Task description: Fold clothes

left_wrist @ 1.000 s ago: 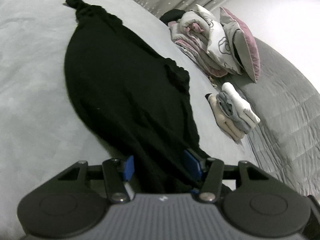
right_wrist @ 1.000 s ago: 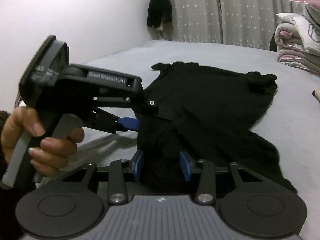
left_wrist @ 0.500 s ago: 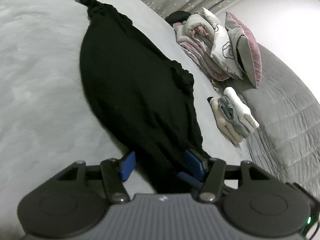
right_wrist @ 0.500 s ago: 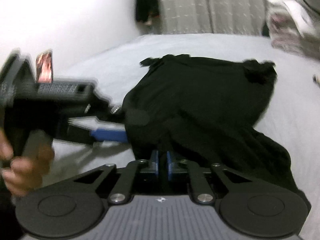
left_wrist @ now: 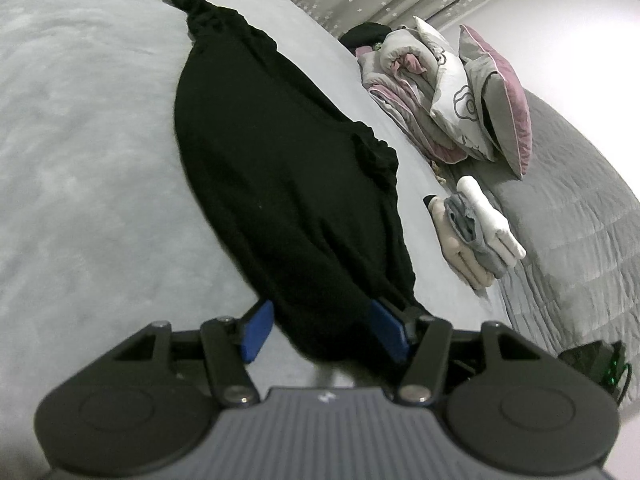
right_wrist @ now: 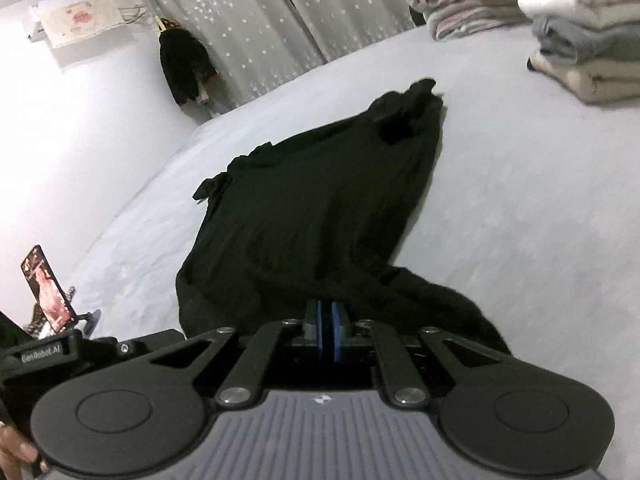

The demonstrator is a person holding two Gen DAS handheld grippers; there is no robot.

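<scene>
Open room: we see bare grey bedspread (left_wrist: 80, 160) wide on the garment's left
Edges: folded clothes (left_wrist: 476, 228) and pillows (left_wrist: 480, 100) line its right
Black garment (left_wrist: 288, 184): lies long and rumpled on the bed, bunched at the far end
Left gripper (left_wrist: 320, 330): our jaws stand apart, cloth between them
Right gripper (right_wrist: 326, 330): just closed, clenched on the garment's near hem

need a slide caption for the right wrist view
Right gripper shut on the near edge of a black garment spread on a grey bed, folded clothes stacked beyond.
</scene>
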